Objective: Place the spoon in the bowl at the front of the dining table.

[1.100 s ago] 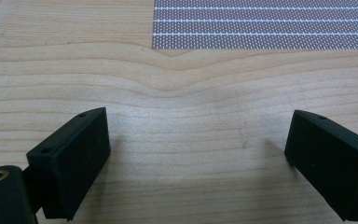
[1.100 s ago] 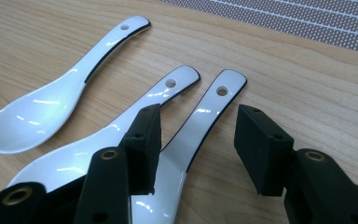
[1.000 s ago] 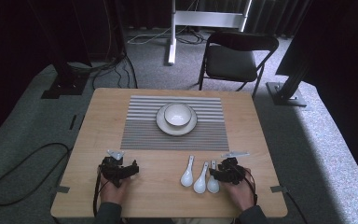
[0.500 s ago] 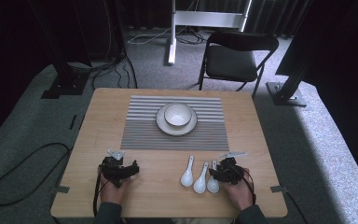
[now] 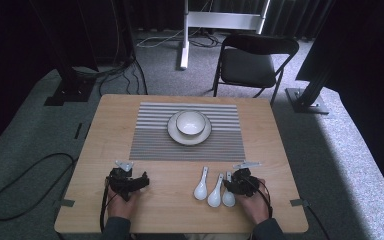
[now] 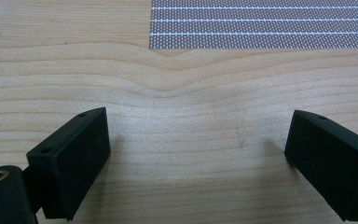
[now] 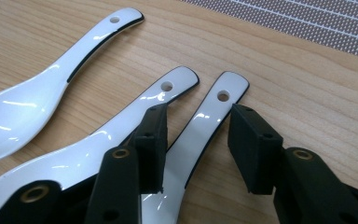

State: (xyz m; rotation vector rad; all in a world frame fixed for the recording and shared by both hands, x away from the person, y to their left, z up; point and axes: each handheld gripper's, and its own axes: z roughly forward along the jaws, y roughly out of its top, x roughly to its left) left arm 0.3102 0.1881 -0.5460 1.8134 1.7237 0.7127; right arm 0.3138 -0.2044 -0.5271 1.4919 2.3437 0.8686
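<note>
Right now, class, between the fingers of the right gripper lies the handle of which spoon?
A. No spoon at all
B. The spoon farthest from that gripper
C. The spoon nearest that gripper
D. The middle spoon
C: in the right gripper view the right gripper has its fingers either side of the nearest spoon, with gaps left; its jaws have just been closing.

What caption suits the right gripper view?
Right gripper jaws, just closing, straddle the nearest spoon's handle beside two more.

A black folding chair (image 5: 254,62) stands on grey carpet (image 5: 40,135) behind the table (image 5: 105,125).
</note>
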